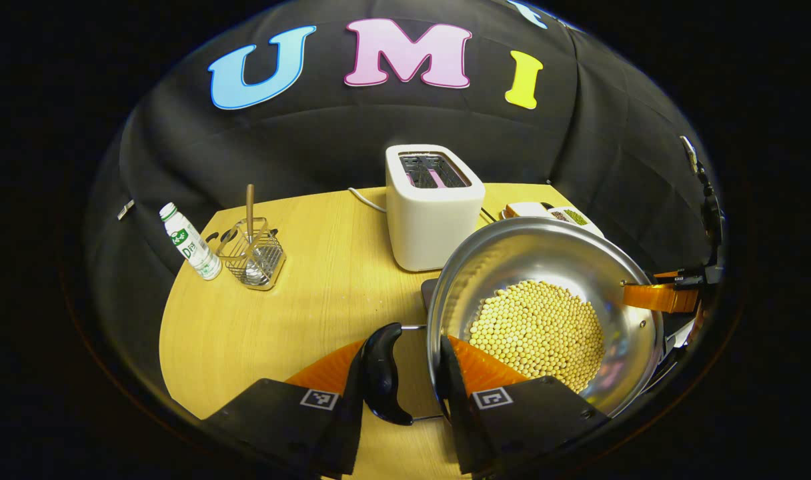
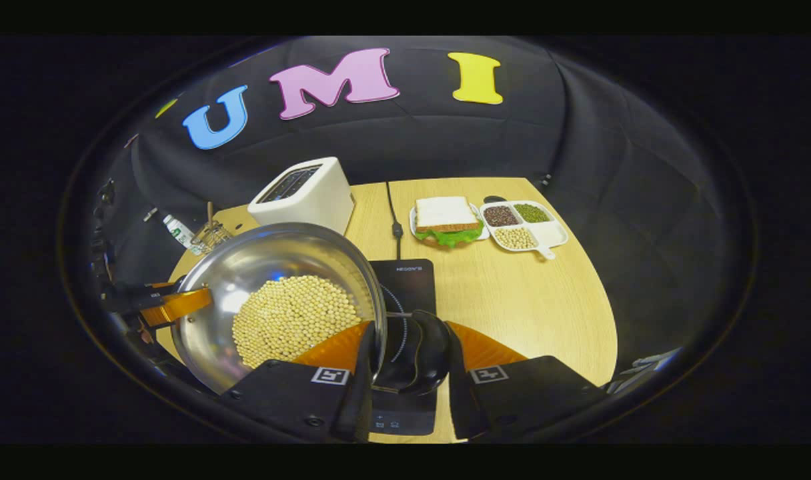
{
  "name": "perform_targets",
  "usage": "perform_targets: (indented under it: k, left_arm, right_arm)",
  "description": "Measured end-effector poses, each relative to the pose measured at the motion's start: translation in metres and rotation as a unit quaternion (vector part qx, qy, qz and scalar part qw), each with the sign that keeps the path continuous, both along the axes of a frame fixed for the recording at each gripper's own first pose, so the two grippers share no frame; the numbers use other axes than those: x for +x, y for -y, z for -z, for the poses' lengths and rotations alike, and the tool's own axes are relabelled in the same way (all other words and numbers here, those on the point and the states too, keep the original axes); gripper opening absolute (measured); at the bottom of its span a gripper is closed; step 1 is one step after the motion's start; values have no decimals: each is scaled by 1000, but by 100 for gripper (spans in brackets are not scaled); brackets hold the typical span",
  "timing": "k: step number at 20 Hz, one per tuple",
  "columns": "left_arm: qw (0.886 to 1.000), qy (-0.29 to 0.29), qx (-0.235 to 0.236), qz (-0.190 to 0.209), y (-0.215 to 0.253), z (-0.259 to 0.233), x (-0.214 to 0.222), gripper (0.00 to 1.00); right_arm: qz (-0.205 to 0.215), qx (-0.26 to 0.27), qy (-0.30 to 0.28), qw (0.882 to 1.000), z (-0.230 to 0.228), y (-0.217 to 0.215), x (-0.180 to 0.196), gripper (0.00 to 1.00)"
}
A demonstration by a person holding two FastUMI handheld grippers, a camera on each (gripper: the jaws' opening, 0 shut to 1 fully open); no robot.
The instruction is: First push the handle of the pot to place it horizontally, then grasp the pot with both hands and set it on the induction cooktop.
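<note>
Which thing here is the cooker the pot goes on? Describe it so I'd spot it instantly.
Start at the round wooden table and find the white toaster at its back. In front of it, beside the steel pot of pale beans, lies the flat black induction cooktop. It is the table's one dark glassy slab, with ring markings on top.

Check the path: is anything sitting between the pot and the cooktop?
Nothing visible does. The pot, full of beans, is held by both grippers at its handles, and in the right gripper view the cooktop lies bare just beside and below it. The toaster, sandwich and divided tray stand farther back.
</note>
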State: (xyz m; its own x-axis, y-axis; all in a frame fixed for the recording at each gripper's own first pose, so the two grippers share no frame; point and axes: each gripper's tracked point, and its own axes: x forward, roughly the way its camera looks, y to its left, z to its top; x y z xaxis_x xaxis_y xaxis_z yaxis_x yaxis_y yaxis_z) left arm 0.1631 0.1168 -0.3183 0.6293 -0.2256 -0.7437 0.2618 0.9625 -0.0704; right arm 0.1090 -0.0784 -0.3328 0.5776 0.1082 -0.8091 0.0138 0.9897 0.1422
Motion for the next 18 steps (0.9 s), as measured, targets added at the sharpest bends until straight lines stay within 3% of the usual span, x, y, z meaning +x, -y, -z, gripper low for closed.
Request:
perform_targets:
  k: [16, 17, 18]
  left_arm:
    - [1000, -7, -5, -6, 11, 15, 3, 58]
    - [1000, -7, -5, -6, 11, 14, 1, 58]
    - [1000, -6, -5, -6, 11, 14, 2, 59]
  right_arm:
    - [-1, -9, -4, 1000, 39, 15, 11, 51]
    - [0, -8, -4, 1000, 40, 15, 11, 46]
    - [1, -5, -3, 1000, 40, 15, 12, 50]
